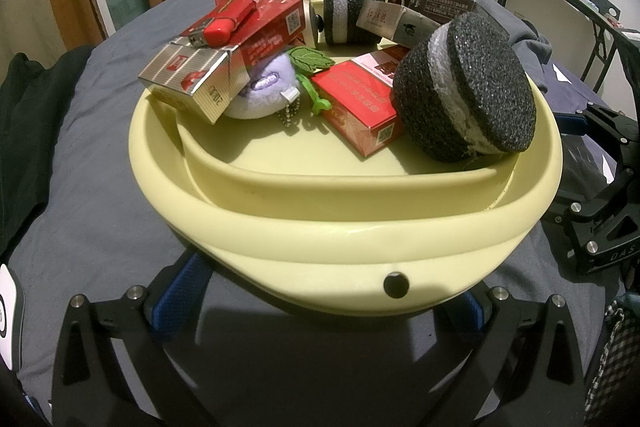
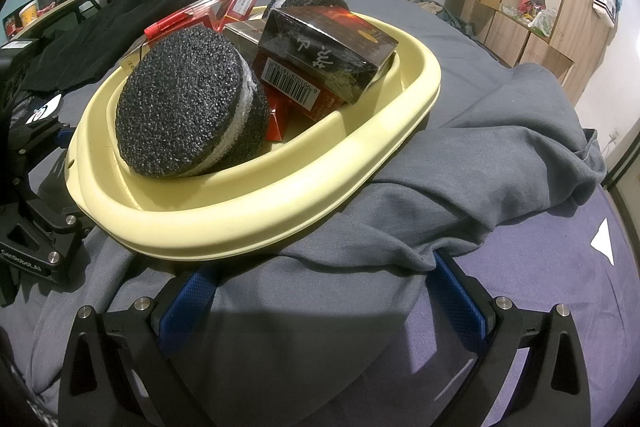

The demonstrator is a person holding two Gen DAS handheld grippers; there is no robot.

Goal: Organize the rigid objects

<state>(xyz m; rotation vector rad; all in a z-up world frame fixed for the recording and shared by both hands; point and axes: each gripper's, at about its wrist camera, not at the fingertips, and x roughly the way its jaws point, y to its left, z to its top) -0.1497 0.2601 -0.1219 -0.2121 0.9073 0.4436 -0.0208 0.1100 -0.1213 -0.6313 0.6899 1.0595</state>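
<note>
Seems near the end of sorting, with boxes and foam discs [image 1: 468,91] piled in the yellow tray [image 1: 360,227] on the bed, both left gripper [image 1: 320,303] and right gripper [image 2: 320,299] spread wide, holding nothing; next, perhaps a careful check for leftovers.

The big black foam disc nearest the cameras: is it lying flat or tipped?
Tipped. The foam disc leans on its edge against the yellow tray's rim, its round face turned sideways.

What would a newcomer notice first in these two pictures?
First, the pale yellow basin in the centre, resting on grey bedding and piled with objects. Next, the black foam disc with a white band, leaning against the basin's right wall in the left wrist view, and the red boxes stacked at the back left.
</note>
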